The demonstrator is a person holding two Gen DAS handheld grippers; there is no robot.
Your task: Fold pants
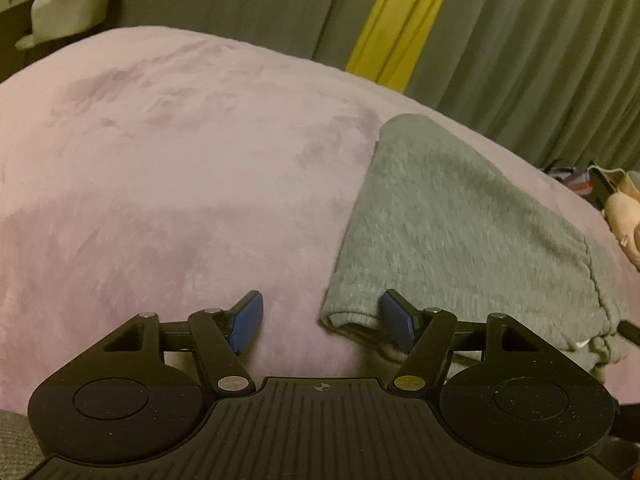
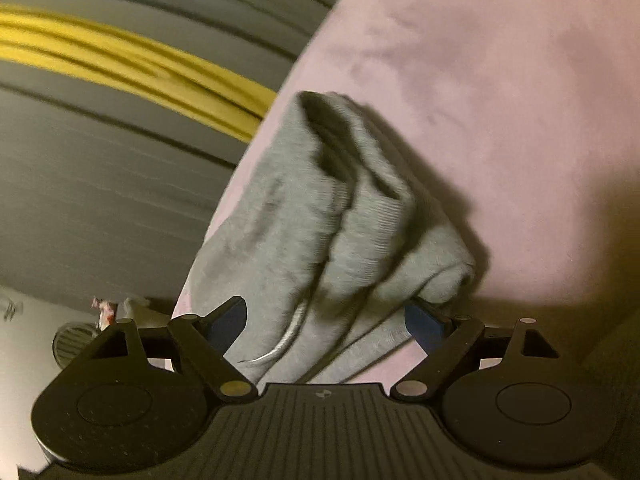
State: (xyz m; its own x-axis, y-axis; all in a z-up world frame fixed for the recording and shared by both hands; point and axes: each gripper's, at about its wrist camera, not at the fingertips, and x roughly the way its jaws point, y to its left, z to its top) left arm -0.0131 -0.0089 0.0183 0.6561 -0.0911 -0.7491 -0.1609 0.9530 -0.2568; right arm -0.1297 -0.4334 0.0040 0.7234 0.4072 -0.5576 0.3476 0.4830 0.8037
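Between right tongs (image 2: 326,328): folded pants (image 2: 320,216), L open

On the left wrist view we see a wide stretch of bare pink blanket (image 1: 168,168) to the left of the folded gray pants (image 1: 448,224); nothing stands on it. The left tongs (image 1: 320,322) stand spread, and the near corner of the pants lies between their fingers, beside the right one. Beyond the bed edge, gray curtains (image 1: 540,60) with a yellow strip (image 1: 404,16) close the far side. Pink shoes (image 1: 620,208) lie past the right edge. On the right wrist view the bunched pants (image 2: 320,216) fill the gap of the spread right tongs (image 2: 326,326); bare blanket (image 2: 500,80) lies to their right.
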